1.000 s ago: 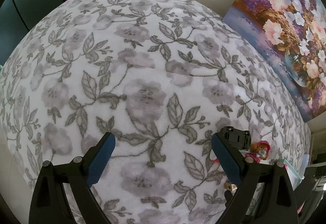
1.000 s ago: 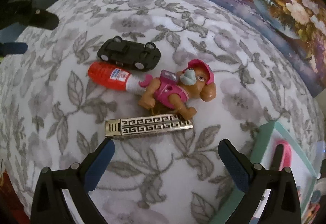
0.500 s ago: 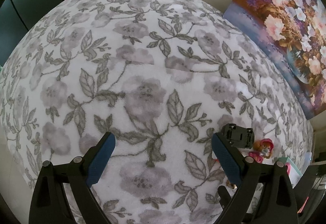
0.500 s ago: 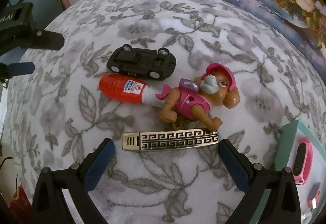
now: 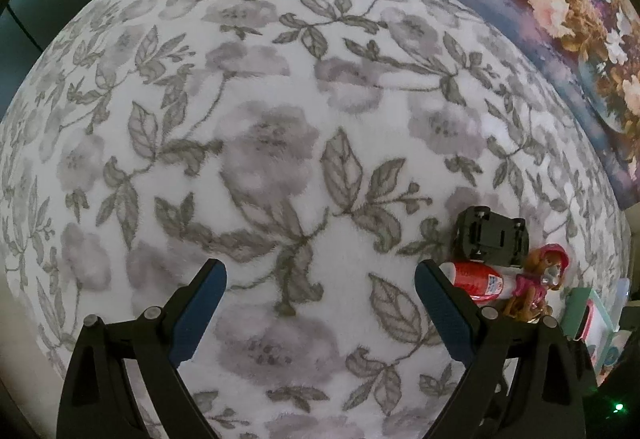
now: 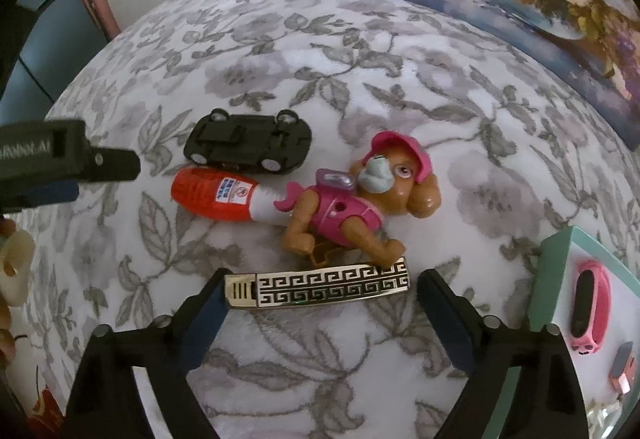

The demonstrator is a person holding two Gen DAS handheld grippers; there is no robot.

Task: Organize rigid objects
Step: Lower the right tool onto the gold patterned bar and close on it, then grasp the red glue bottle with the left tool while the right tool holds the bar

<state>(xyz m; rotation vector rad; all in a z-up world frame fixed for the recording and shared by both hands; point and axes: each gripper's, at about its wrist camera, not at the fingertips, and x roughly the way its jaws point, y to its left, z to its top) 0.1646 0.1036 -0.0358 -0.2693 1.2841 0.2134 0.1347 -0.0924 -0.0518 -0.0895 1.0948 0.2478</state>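
Gold bar [image 6: 316, 286] sitting between right gripper [image 6: 320, 303] jaws, just closing, not gripping yet; left gripper [image 5: 320, 303] released. Car [image 6: 248, 143], tube [image 6: 218, 196], pup [image 6: 352, 205] waiting; band [image 6: 591, 305] lying in tray [image 6: 554, 259].

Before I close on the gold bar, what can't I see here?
- Right gripper: its jaws have just been closing around the gold bar; contact at the far end is unclear.
- Red tube: partly behind the left finger, left wrist view.
- Teal box: cut by the right wrist frame edge.
- Toy car: upside down, top hidden.
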